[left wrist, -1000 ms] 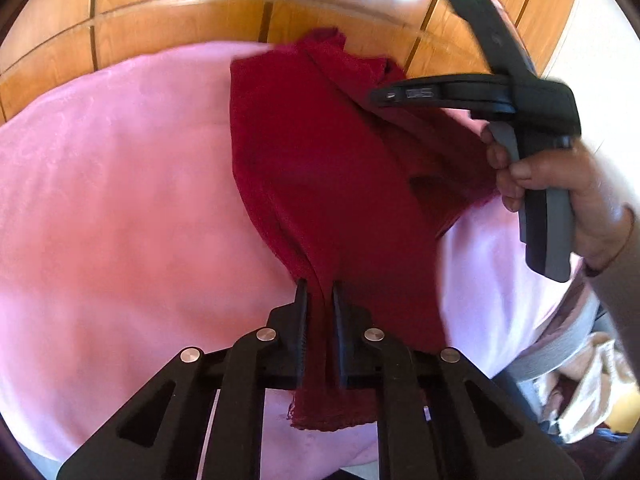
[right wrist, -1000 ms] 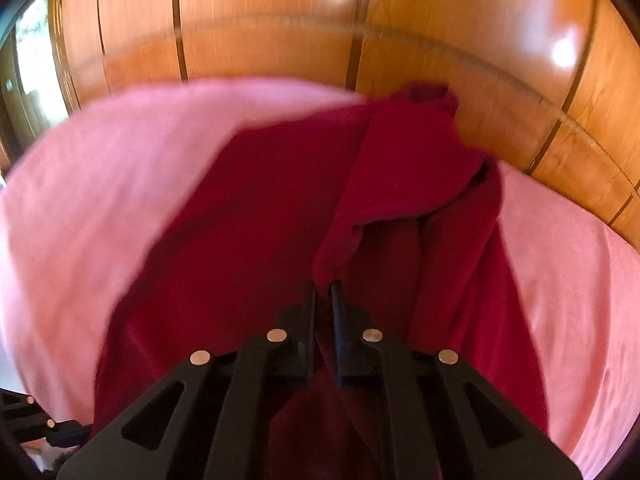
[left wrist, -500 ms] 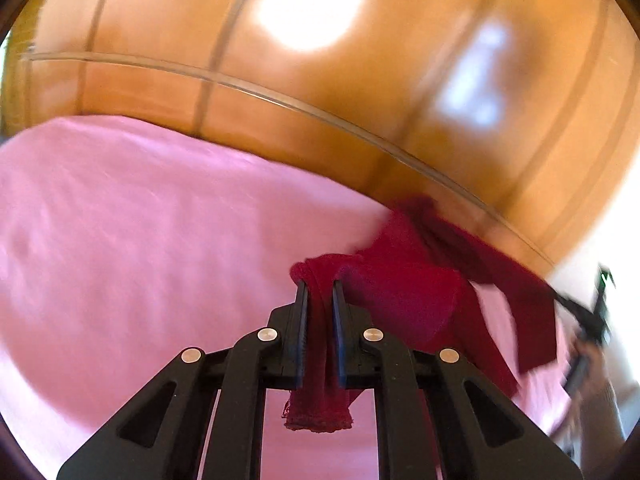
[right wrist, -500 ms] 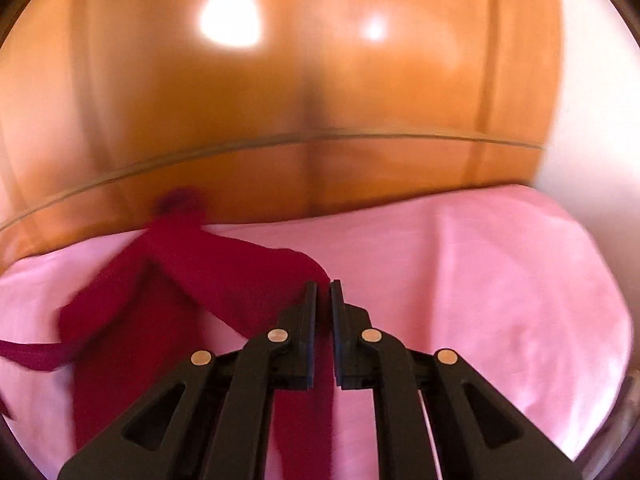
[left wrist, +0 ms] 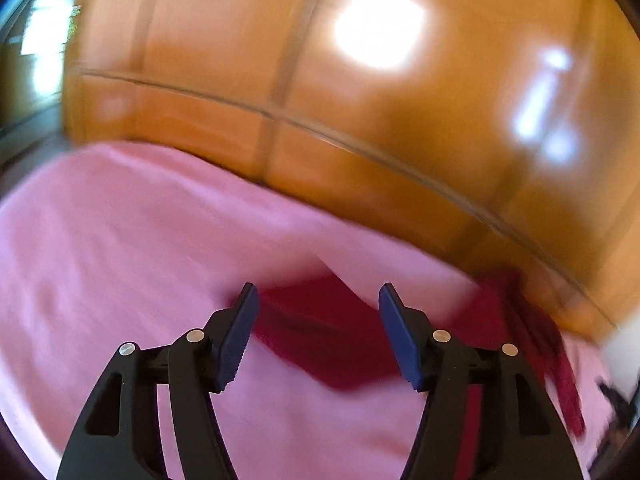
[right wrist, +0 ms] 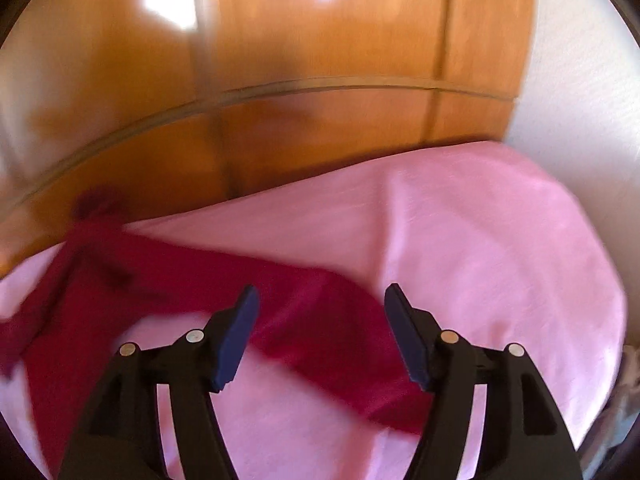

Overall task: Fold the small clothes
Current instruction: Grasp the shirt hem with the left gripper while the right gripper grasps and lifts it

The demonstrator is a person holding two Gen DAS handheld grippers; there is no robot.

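- Lying on the pink sheet point(right wrist: 480, 240): dark red garment point(right wrist: 312, 312), spread loosely, blurred.
- Left gripper point(left wrist: 318, 336): fingers spread wide, nothing held, a red corner of the garment below the gap.
- Right gripper point(right wrist: 320, 332): fingers wide apart, empty, over a strip of the garment.
- Wooden panel point(right wrist: 320, 40) behind.

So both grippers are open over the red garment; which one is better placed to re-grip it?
Probably the right gripper: the red garment fills the gap between its open fingers. The left gripper frames only a corner.
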